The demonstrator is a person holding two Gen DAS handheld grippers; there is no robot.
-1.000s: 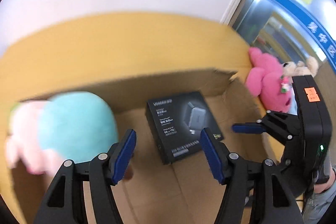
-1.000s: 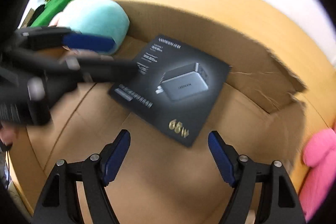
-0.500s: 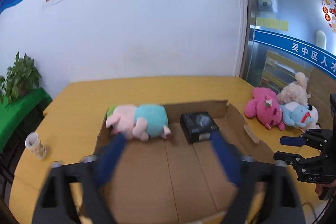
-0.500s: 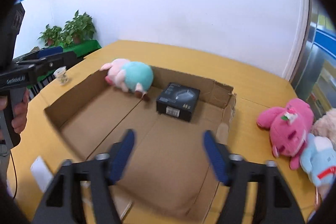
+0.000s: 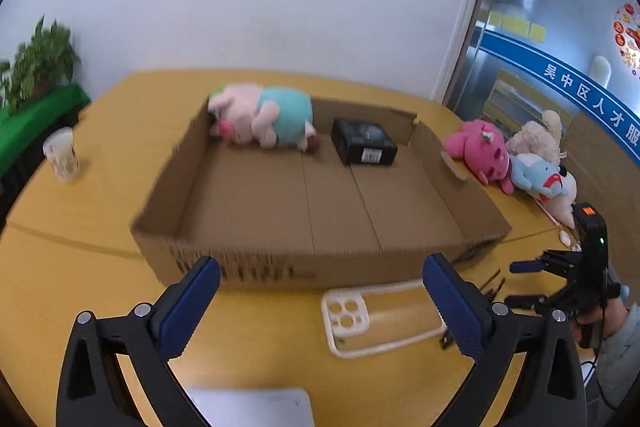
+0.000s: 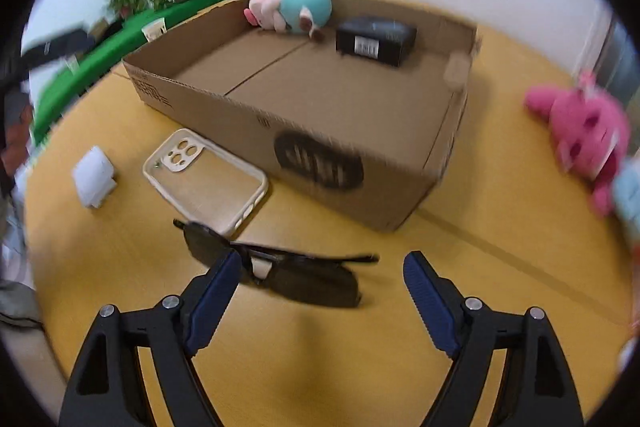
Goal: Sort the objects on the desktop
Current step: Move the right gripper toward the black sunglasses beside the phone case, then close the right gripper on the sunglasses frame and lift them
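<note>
Sunglasses [image 6: 276, 269] flat on desk [image 6: 360, 367], long axis left-right, near of cardboard box [image 6: 320, 131]; phone case [image 6: 206, 179] running near-far beside; right gripper [image 6: 320, 303] and left gripper [image 5: 320, 303] jaws opening, empty

White characters "吴中区人才服" were read on the blue band [image 5: 588, 99] of the glass partition; other printing was too blurred.

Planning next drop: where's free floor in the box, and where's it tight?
Box floor is bare from the near wall back to the plush and black carton along the far wall. Tight in front: phone case, sunglasses, white block.
</note>
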